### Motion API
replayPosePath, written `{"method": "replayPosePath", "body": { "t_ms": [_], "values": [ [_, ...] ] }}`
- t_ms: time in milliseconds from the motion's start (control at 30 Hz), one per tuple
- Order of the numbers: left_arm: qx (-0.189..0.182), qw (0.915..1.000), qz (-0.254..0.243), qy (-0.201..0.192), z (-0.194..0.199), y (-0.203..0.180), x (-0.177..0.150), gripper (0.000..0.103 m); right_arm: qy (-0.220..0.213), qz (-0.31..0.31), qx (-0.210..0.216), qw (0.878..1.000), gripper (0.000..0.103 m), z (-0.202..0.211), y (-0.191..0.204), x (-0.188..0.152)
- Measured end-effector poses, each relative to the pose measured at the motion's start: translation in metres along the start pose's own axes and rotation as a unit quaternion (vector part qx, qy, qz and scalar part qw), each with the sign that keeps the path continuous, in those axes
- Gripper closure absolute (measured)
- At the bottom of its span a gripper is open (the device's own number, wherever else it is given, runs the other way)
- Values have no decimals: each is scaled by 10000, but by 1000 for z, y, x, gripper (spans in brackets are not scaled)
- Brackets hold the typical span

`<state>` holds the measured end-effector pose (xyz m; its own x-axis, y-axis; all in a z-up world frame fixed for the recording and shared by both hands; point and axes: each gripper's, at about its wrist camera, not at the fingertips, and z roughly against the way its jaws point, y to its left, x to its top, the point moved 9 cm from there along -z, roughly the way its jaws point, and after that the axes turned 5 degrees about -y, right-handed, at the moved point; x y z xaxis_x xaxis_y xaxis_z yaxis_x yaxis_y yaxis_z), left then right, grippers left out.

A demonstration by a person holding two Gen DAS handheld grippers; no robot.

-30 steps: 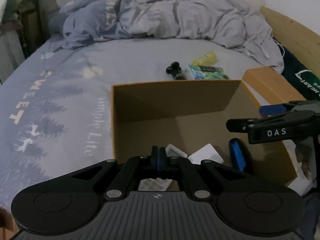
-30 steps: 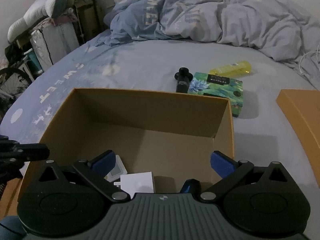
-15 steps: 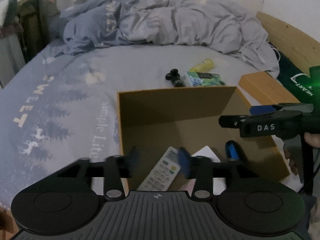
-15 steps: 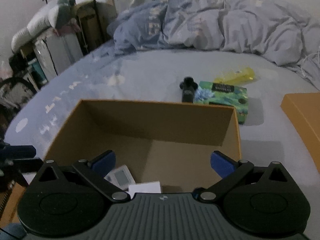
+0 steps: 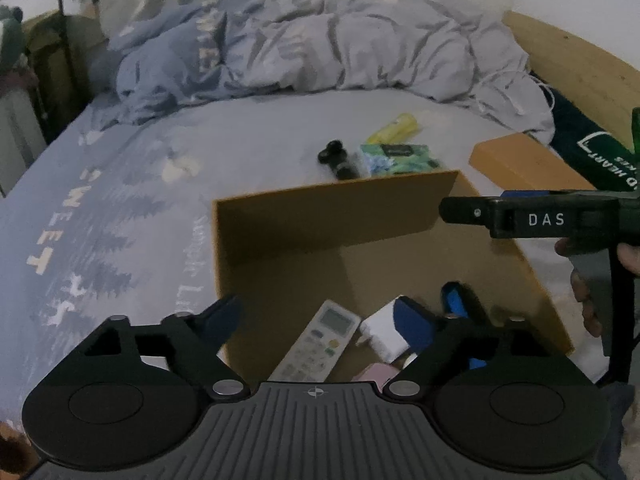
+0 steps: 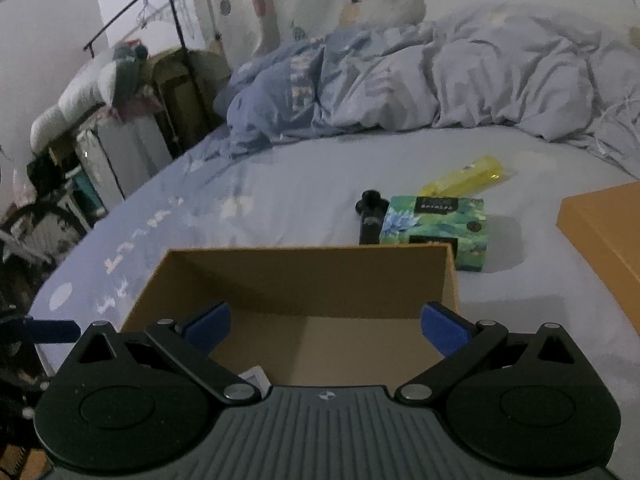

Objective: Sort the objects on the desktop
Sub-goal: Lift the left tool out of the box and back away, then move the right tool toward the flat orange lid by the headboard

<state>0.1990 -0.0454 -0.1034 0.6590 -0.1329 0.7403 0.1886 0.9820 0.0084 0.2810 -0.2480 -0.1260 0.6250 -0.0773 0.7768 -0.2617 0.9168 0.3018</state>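
An open cardboard box (image 5: 336, 204) (image 6: 308, 268) stands on the bed. In it lie a white remote control (image 5: 316, 344), a white block (image 5: 384, 332), a blue object (image 5: 454, 300) and a pink item (image 5: 378, 372). My left gripper (image 5: 320, 320) is open and empty above the box's near edge. My right gripper (image 6: 324, 324) is open and empty over the box; it shows from the side in the left wrist view (image 5: 536, 216). Beyond the box lie a green patterned box (image 6: 438, 226), a black object (image 6: 370, 216) and a yellow bottle (image 6: 468, 178).
An orange box lid (image 6: 604, 240) lies to the right on the bed. A crumpled grey-blue duvet (image 6: 420, 84) fills the far end. A wooden bed frame (image 5: 576, 64) runs along the right. A clothes rack and clutter (image 6: 100, 112) stand at the left.
My left gripper opened and let go of the white remote control, which now lies in the box. Both grippers have risen and tilted up.
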Motion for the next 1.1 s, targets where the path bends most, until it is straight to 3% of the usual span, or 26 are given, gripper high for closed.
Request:
{"method": "replayPosePath", "body": {
  "t_ms": [267, 600, 933, 1100],
  "values": [
    [-134, 9996, -150, -204, -4, -28, 26, 0, -153, -420, -55, 9990, 0, 9, -31, 9],
    [-504, 9974, -320, -394, -23, -79, 70, 0, -378, -1144, -447, 9917, 0, 21, -103, 13],
    [-1055, 9918, -484, -537, -55, -140, 121, 0, -814, -2229, -902, 9672, 0, 50, -195, 15],
    [-1317, 9883, -527, -556, -72, -172, 140, 0, -1271, -2728, -1392, 9434, 0, 72, -238, 11]
  ]
}}
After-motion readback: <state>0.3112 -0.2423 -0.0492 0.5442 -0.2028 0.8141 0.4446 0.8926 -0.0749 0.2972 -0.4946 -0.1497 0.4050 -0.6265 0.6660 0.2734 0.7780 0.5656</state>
